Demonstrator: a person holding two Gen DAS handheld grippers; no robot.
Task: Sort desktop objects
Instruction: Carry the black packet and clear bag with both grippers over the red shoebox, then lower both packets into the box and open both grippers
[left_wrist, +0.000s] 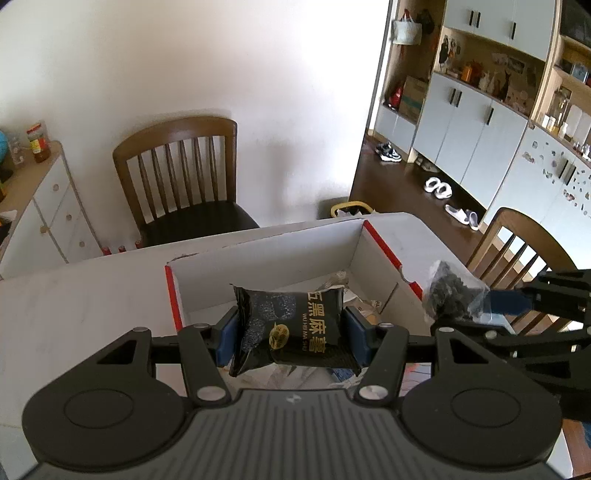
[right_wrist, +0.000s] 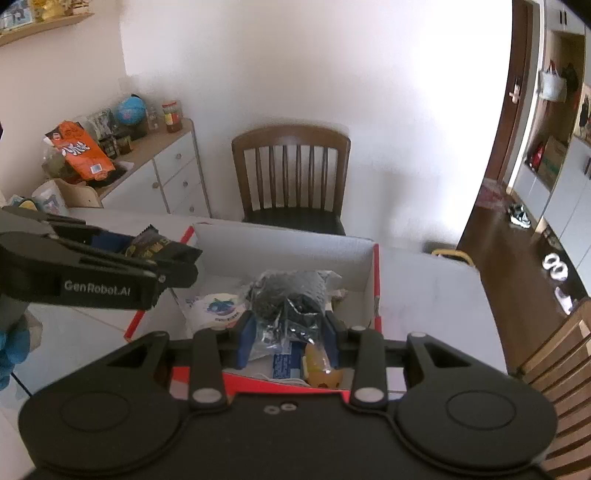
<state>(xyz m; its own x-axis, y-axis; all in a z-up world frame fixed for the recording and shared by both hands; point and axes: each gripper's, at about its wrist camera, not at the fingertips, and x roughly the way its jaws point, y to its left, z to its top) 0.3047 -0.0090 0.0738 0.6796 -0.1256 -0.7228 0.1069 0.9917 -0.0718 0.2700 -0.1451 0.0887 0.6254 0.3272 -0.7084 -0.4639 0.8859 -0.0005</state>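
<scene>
the black foil snack packet carries gold chinese characters down its face with the small line "wu hei ma shu" beside them and a round gold seal near its lower edge. the left gripper holds it, blue pads pressed against both sealed ends, so the packet hangs level above the near wall of the open white cardboard box with red edges. seen from the right wrist, that gripper's black side plate reads "genrobot.ai" in pale letters.

the right gripper is closed on a clear plastic bag of small black pieces, crumpled and glossy, held over the box interior. below it in the box lie a white round-labelled pouch with a blue fruit picture (its print too small to read), a yellow figure-shaped item and a blue-and-white printed slip.

the box stands on a white tabletop. a dark wooden slat-back chair stands behind the table against a plain white wall. a white drawer cabinet with a wood top holds an orange snack bag, a blue globe and a red-lidded jar. to the right, dark wood flooring runs past pale grey cupboards with shoes and white slippers lined before them.
</scene>
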